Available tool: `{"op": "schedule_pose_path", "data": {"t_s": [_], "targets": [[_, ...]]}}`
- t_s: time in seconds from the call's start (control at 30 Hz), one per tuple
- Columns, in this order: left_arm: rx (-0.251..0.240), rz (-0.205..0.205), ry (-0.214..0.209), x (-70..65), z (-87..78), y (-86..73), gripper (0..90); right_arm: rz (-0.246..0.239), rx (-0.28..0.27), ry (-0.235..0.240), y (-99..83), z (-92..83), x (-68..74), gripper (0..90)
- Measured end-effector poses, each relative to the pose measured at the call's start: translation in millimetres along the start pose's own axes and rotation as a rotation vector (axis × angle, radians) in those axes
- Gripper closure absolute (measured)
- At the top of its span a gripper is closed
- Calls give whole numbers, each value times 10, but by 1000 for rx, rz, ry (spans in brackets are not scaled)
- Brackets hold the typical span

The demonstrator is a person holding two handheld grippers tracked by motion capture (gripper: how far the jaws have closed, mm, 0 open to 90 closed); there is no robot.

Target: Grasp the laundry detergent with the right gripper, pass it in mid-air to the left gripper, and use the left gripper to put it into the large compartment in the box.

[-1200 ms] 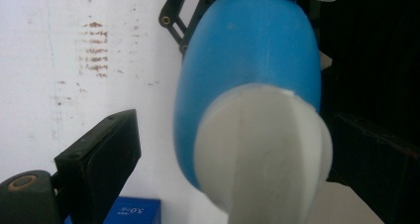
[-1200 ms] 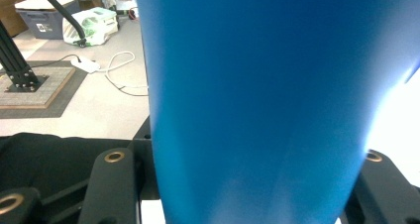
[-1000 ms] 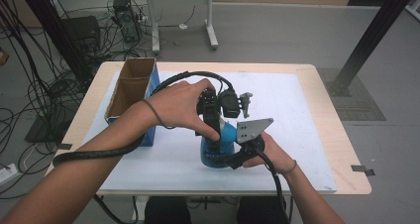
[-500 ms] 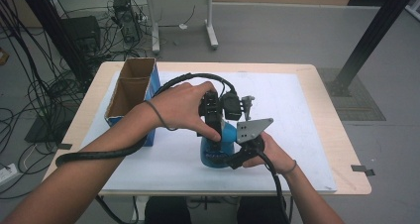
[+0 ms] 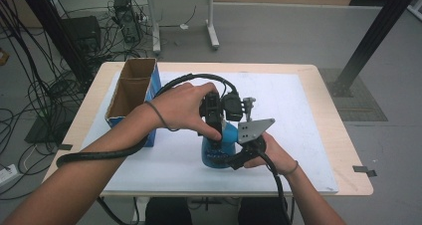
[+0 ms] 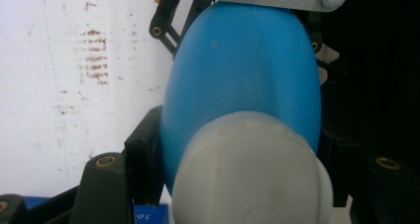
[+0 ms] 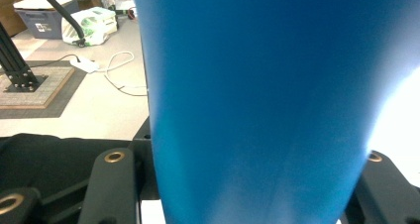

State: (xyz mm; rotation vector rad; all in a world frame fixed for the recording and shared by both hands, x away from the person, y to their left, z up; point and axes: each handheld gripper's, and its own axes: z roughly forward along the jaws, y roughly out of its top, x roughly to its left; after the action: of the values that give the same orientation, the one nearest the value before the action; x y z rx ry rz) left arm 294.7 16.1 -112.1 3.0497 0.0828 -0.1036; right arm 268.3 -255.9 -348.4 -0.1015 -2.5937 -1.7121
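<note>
At the near edge of the table [image 5: 348, 182], around six o'clock in the high view, the person's two forearms come in and meet over a blue bottle [image 5: 217, 150] that stands upright on a white mat [image 5: 298, 115] just below the middle of the table. The right gripper [image 5: 234, 160] lies level at the bottle's lower body from about four o'clock, its jaws clamped on the blue wall; in the right gripper view the blue surface [image 7: 262, 100] sits between the two black jaws and touches both. The left gripper [image 5: 215, 135] points down from above, the hand wrapped around its body, and its jaws have just been closing onto the bottle's top; in the left gripper view the pale grey cap [image 6: 247, 174] is between them and the blue shoulder [image 6: 242, 70] swells beyond it, so this gripper holds the cap. The mat covers most of the light wooden tabletop and shows a patch of brownish scuff marks [image 6: 91, 55] in the left gripper view. At ten o'clock from the bottle an open cardboard box [image 5: 130, 93] with a blue side stands on the table's left part, well apart from the bottle. Past the far edge, at twelve o'clock, the grey floor [image 5: 278, 31] carries the white legs of another table [image 5: 213, 36]; at eleven o'clock black cables [image 5: 45, 80] hang and coil beside dark equipment, and at two o'clock a black post [image 5: 368, 41] slants down to a foot on a grey floor pad [image 5: 358, 103].
</note>
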Motion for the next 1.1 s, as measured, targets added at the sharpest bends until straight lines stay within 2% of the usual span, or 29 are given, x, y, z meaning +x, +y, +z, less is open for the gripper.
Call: {"op": "schedule_pose_path", "data": {"t_s": [0.67, 1.1], "targets": [[1, 4, 13, -11, -5, 19, 371, -2, -3, -6, -9, -11, -12, 421], [2, -10, 14, -23, -11, 29, 370, -2, -1, -8, -3, -25, -4, 421]]}}
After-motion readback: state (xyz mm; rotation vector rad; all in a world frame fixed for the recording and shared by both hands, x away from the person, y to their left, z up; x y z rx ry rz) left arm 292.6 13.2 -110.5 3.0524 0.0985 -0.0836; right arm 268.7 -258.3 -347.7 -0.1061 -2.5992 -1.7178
